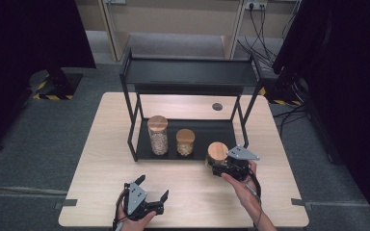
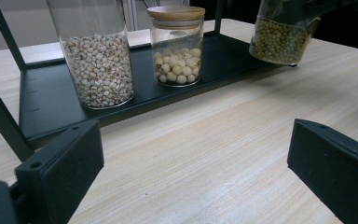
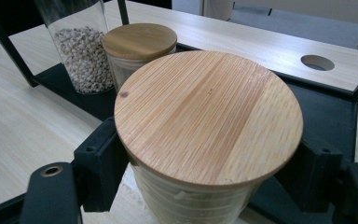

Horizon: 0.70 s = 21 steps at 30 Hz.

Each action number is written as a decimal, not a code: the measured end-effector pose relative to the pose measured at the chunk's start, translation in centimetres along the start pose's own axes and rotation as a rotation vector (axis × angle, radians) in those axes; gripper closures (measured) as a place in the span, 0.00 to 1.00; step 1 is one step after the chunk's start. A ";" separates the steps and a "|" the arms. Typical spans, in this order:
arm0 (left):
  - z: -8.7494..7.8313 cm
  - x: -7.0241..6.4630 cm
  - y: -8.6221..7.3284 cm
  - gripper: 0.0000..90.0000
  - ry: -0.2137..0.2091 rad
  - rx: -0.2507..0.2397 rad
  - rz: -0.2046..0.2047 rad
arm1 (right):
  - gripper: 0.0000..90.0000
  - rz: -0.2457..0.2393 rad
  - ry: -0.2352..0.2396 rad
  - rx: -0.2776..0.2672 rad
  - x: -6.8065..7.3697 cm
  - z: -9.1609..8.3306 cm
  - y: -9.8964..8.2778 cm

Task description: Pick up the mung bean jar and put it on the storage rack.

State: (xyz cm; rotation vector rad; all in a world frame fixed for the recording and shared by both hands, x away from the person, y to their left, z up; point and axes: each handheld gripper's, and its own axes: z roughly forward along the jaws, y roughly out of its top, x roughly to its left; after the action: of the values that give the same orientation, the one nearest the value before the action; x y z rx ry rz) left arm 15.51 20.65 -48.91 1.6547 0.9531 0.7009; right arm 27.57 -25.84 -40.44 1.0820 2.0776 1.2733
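A glass jar of green beans [image 1: 216, 153] with a round wooden lid [image 3: 208, 116] is held just above the table at the rack's front right corner, my right gripper [image 1: 220, 166] shut on it below the lid. In the left gripper view the same jar of green beans [image 2: 278, 41] hangs at top right. On the black rack's lower shelf [image 1: 207, 130] stand a tall jar of pale grains [image 1: 158, 135] and a short jar of round white seeds [image 1: 185, 142]. My left gripper [image 1: 152, 188] rests open near the table's front edge, nothing between its jaws.
The black two-tier rack [image 1: 191, 72] stands mid-table, with upright legs at its corners. A round cable hole [image 1: 217, 106] lies in the tabletop behind it. Bare wooden tabletop [image 1: 195, 187] stretches between the two grippers.
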 end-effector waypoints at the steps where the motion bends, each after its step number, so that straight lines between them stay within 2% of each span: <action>1: 0.0 0.0 0.0 0.03 0.000 0.000 0.000 | 0.28 -0.001 -0.001 0.000 0.0 0.1 0.1; 21: 0.0 0.1 0.0 0.03 0.002 -0.001 -0.004 | 0.28 -0.007 -0.043 0.026 -0.1 2.6 2.3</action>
State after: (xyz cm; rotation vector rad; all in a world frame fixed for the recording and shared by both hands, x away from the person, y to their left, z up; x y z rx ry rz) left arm 15.53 20.74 -48.90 1.6512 0.9569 0.6999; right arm 30.32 -24.00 -39.61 1.1028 2.0692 1.2122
